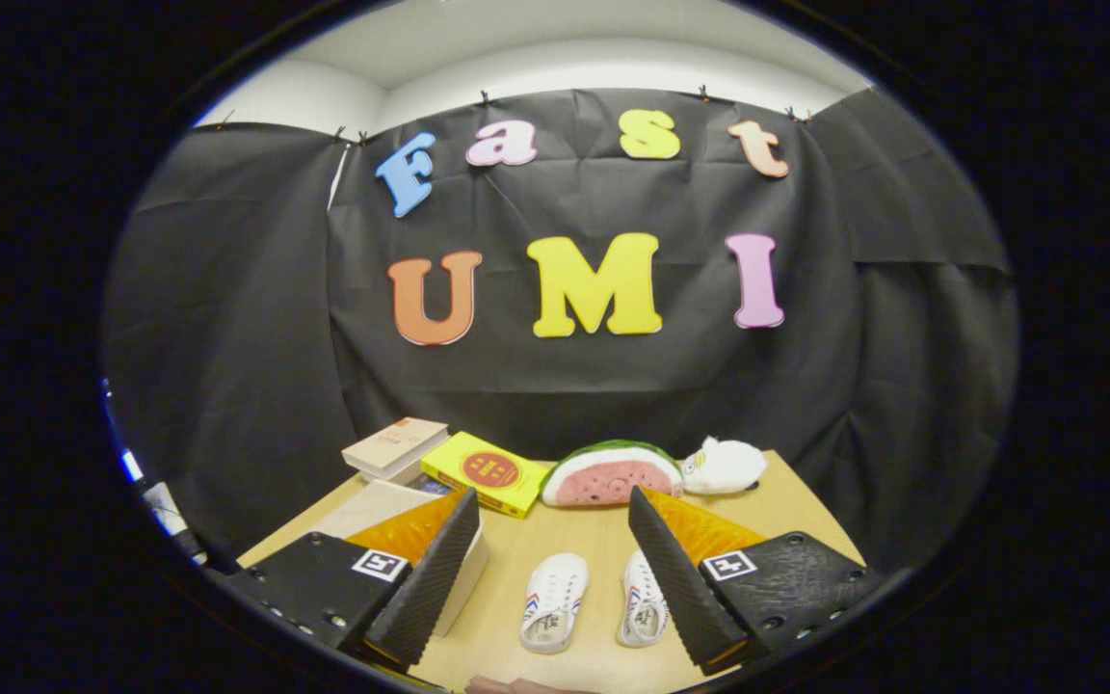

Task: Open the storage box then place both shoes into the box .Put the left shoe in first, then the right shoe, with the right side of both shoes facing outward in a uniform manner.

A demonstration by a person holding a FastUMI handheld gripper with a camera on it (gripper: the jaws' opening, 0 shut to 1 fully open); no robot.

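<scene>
Two small white shoes with red and blue side stripes lie side by side on the wooden table (555, 540), toes pointing away. The left shoe (555, 600) lies between my fingers; the right shoe (642, 598) lies against the inner side of my right finger (675, 578), partly hidden by it. My gripper (555, 520) is open above them and holds nothing. A pale box (391, 503), likely the storage box, sits behind my left finger (430, 578), which covers most of it.
At the table's far side lie a stack of books (396, 445), a yellow box with a red round mark (486, 472), a watermelon-slice plush (611, 474) and a white plush toy (724, 466). The black cloth wall hangs right behind them.
</scene>
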